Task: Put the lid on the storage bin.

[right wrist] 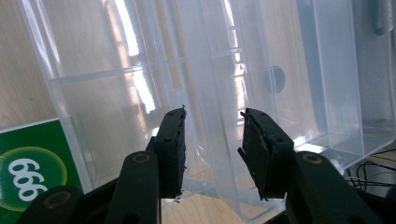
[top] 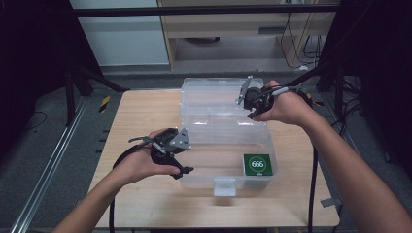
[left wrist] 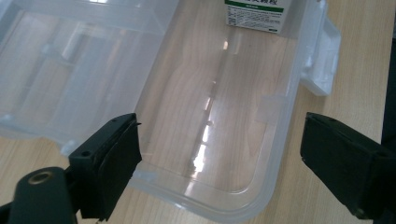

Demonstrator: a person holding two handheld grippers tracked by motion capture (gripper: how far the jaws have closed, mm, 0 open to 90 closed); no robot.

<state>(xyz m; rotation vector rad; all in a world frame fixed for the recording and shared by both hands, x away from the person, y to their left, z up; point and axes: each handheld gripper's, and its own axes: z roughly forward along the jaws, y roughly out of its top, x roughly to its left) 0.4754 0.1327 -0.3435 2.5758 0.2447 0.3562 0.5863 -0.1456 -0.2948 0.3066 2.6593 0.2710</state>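
At the left of the wooden table (top: 141,109), the left gripper (top: 180,170) hovers at the near-left corner of the clear plastic box (top: 214,145), its jaws spread wide and holding nothing; in the left gripper view the rounded corner of the tray lies between and below the two black jaws, not touched by either. The box stands open on the table, its base toward the person and its lid (top: 214,94) raised at the far side, a white latch (top: 225,186) hanging at the middle of the near wall. Inside the base, at the near-right corner, lies a small green carton (top: 257,164) printed "666" in white. At the right, the right gripper (top: 248,104) is held at the upper right edge of the lid; in the right gripper view its jaws stand partly apart with a ridge of the lid between them, and no firm clamp on it is visible. The step in hand appears to be closing the lid. To do it well, the left gripper should probably steady the base, while the right brings the lid down evenly until the latch can seat. The box is thin, glossy, translucent plastic with moulded dividers and rounded corners; it will likely flex and slip under hard pads. The carton is matte card; the table is pale wood grain.
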